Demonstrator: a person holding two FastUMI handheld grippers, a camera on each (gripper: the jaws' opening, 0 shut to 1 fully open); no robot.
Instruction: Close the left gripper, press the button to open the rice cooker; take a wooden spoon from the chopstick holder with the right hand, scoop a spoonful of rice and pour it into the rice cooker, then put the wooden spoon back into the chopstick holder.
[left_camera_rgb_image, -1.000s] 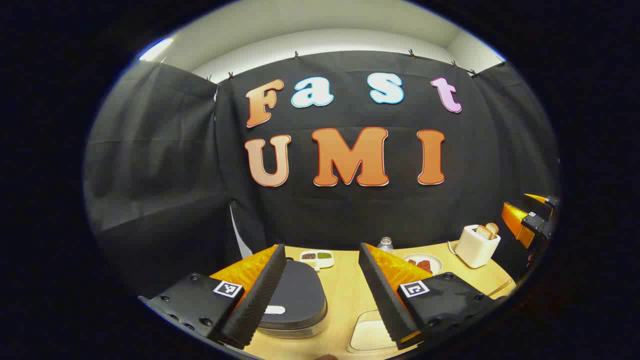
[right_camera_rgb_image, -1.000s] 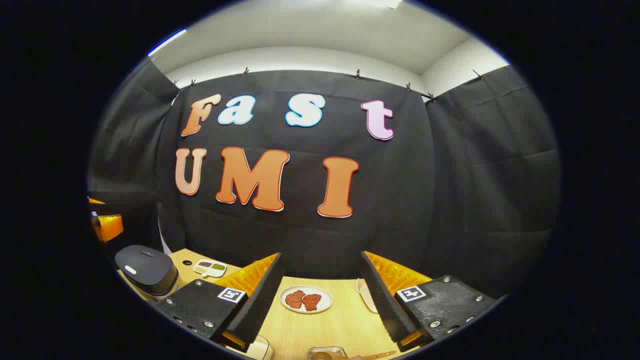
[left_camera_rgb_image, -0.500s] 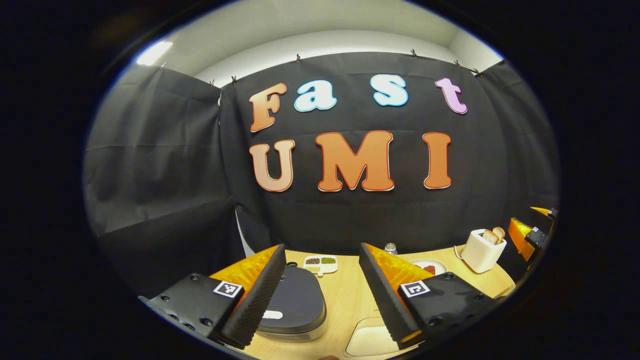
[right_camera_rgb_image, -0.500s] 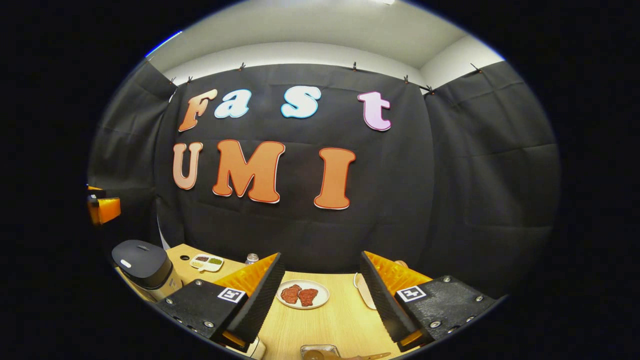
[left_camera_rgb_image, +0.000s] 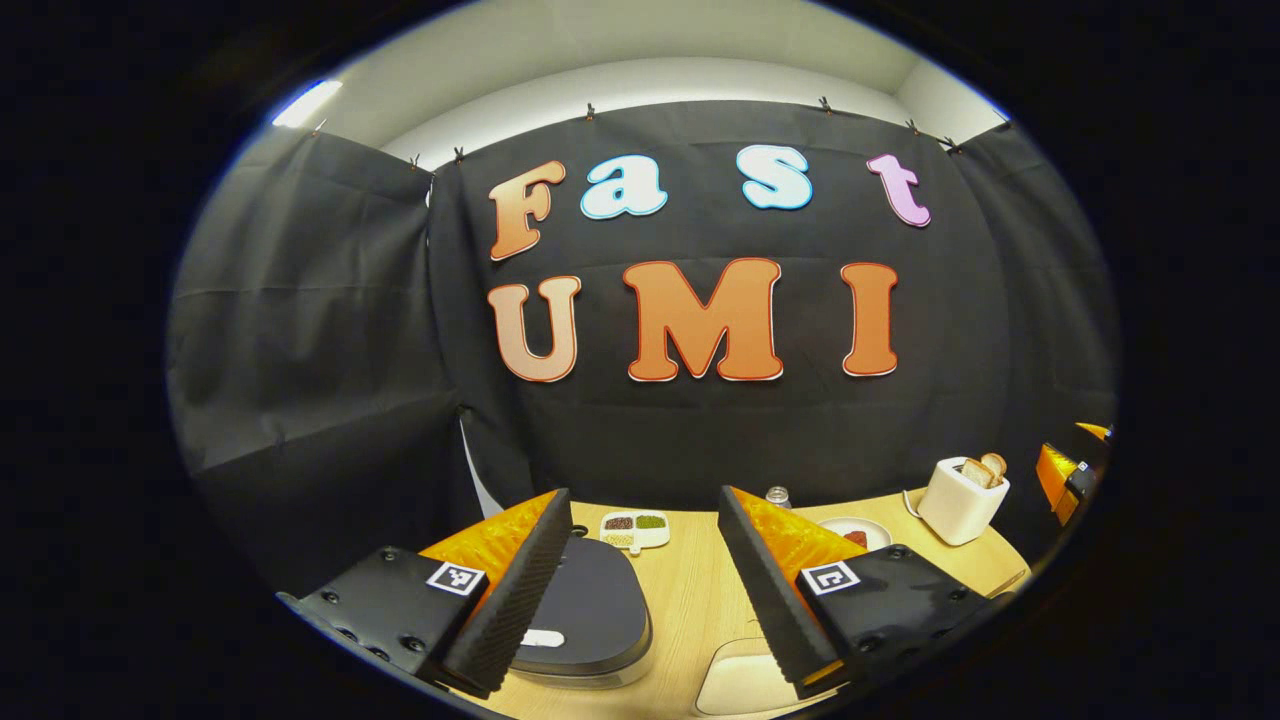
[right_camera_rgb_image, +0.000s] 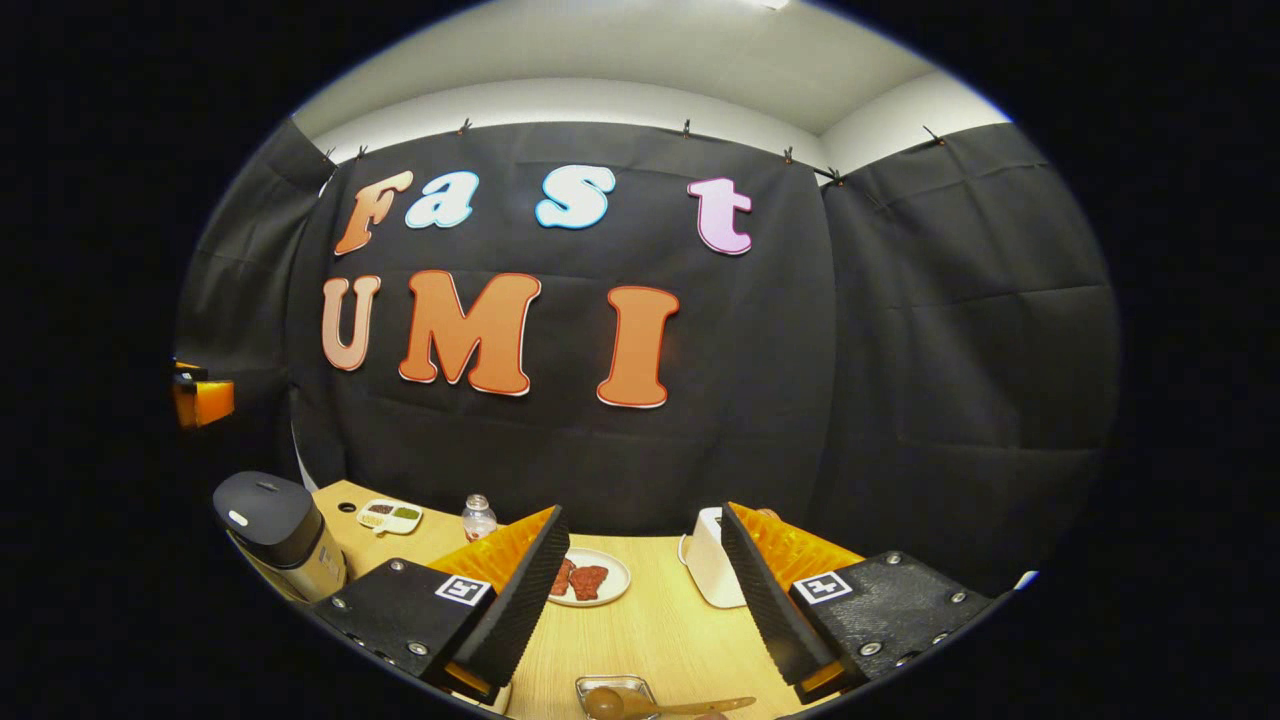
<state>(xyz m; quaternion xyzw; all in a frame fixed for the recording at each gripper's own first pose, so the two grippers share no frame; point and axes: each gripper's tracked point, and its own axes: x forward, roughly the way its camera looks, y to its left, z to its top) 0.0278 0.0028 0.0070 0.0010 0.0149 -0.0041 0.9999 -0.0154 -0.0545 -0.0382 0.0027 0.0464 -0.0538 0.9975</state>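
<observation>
In the left gripper view my left gripper (left_camera_rgb_image: 642, 495) is open, with nothing between its fingers. The dark rice cooker (left_camera_rgb_image: 590, 610) sits just below and ahead of the left finger, lid shut, its small white button (left_camera_rgb_image: 543, 637) near the front edge. In the right gripper view the rice cooker (right_camera_rgb_image: 275, 525) stands far to the left on the wooden table (right_camera_rgb_image: 650, 630). My right gripper (right_camera_rgb_image: 642, 510) is open and holds nothing. A wooden spoon (right_camera_rgb_image: 660, 706) lies across a small clear dish (right_camera_rgb_image: 615, 690) at the bottom edge. The left gripper (right_camera_rgb_image: 200, 400) hangs far off at the left.
A white toaster (left_camera_rgb_image: 962, 487) holding bread, a plate of red food (right_camera_rgb_image: 590, 578), a small bottle (right_camera_rgb_image: 479, 517) and a divided dish of beans (left_camera_rgb_image: 635, 528) stand along the back. A white container (left_camera_rgb_image: 735, 690) sits under the left gripper's right finger. The right gripper (left_camera_rgb_image: 1065, 475) hangs at the far right.
The right gripper view has swung right and drawn back, so the toaster now sits between its fingers. The left gripper view barely shifted. Both grippers stayed open.
</observation>
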